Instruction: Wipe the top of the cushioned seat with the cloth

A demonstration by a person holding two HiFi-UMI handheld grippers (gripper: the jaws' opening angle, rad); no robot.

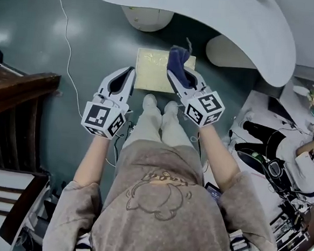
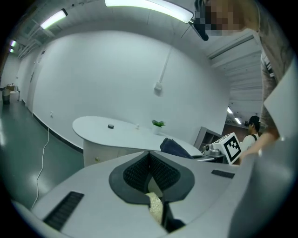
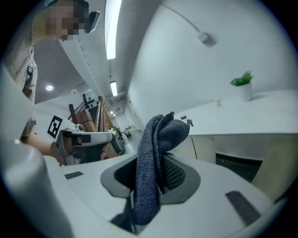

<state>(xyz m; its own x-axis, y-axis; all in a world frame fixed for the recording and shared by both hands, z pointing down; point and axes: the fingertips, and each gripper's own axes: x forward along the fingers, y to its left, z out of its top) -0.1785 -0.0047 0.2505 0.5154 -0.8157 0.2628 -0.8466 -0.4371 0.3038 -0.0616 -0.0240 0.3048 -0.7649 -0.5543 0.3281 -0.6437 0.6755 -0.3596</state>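
White curved surface (image 1: pixel 235 25) spans the top of the frame. Pale yellow cushioned seat (image 1: pixel 150 73) sits on the grey-green floor (image 1: pixel 39 37), upper centre. Left gripper (image 1: pixel 130 72) overlaps the seat's left edge in frame; fingers closed together, nothing between them. Right gripper (image 1: pixel 174 77) overlaps the seat's right part; fingers clamped on the dark blue cloth (image 1: pixel 177 60), which bunches up past the tips.

White curved worktop (image 1: pixel 225 16) above grey-green floor (image 1: pixel 28 36). Thin white cable (image 1: pixel 66 36) on floor. Dark wooden chair (image 1: pixel 13 97) at left. Small potted plant (image 3: pixel 243 86) on worktop.
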